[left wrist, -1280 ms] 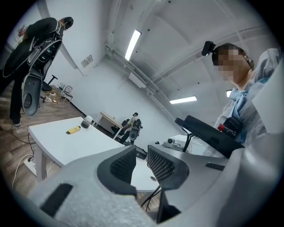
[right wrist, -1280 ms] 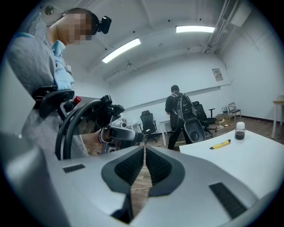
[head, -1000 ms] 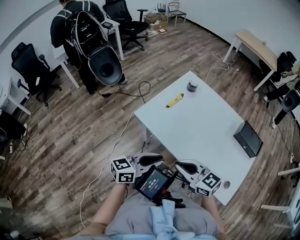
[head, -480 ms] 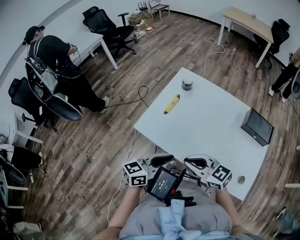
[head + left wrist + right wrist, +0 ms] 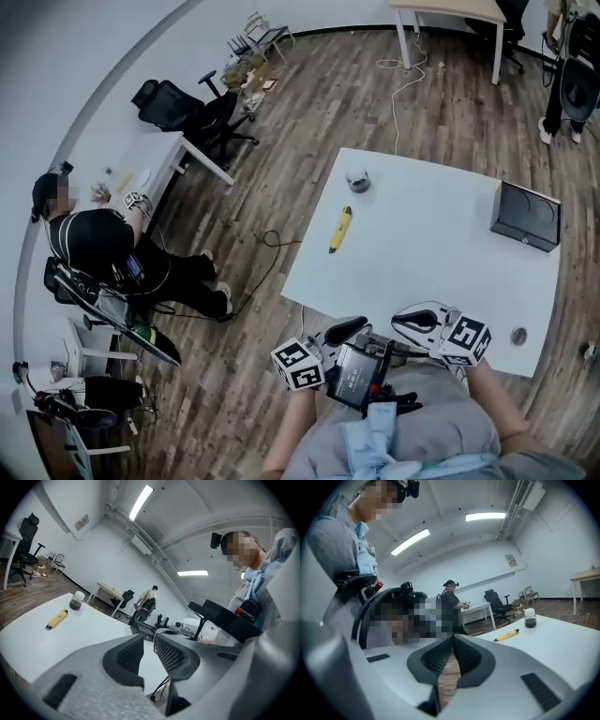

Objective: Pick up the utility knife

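Head view first: we've got the slim yellow utility knife (image 5: pixel 339 230) lying flat on the white rectangular table (image 5: pixel 431 267), out toward its far left side. It sits near a small glass jar with dark contents (image 5: pixel 357 180) and well apart from both claws. The left gripper (image 5: pixel 359 323) and the right gripper (image 5: pixel 397 318) hang by the table's near edge, close to our body, with their tips turned toward each other. Over to the left gripper view: the left gripper (image 5: pixel 149 641) has its ribbed jaws drawn together with nothing caught between them, and the knife (image 5: pixel 56 619) lies off to the left on the tabletop. In the right gripper view, the right gripper (image 5: pixel 452 641) has its jaws pressed together too, empty, and the knife (image 5: pixel 506 635) rests away to the right beside the jar (image 5: pixel 529 618).
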Demonstrator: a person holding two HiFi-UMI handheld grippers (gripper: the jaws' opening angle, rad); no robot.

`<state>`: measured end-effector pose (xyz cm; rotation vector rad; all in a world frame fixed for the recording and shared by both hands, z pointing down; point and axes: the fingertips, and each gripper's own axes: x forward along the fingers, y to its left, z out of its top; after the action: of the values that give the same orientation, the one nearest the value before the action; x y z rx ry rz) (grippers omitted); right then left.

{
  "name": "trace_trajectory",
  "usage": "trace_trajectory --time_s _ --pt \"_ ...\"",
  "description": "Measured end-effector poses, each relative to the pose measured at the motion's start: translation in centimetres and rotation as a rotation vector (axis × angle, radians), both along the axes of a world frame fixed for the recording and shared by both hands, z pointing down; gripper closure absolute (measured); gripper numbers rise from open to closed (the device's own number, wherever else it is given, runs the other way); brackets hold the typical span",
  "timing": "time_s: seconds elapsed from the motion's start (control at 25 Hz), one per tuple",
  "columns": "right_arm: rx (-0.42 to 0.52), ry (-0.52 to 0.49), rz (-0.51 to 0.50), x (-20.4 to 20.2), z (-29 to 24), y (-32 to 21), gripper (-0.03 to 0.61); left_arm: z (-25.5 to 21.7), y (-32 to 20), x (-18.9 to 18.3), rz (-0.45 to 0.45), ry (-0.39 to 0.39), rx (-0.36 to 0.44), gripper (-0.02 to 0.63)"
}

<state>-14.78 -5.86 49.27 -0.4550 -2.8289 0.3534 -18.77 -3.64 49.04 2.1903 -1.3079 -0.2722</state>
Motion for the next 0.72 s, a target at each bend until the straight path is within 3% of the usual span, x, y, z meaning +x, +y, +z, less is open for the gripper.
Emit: trace_trajectory --time_s 0.4,0.72 --pt "-0.015 -0.032 0.104 1.2 0.3 -2.5 0.548 0.9 -2.3 1.1 0.076 -0.051 -0.022 0.536" --pt "-0.041 -0.022 0.208 0.0 0.4 -4.2 0.548 0.6 -4.1 -1.1 0.125 -0.072 -0.029 0.537"
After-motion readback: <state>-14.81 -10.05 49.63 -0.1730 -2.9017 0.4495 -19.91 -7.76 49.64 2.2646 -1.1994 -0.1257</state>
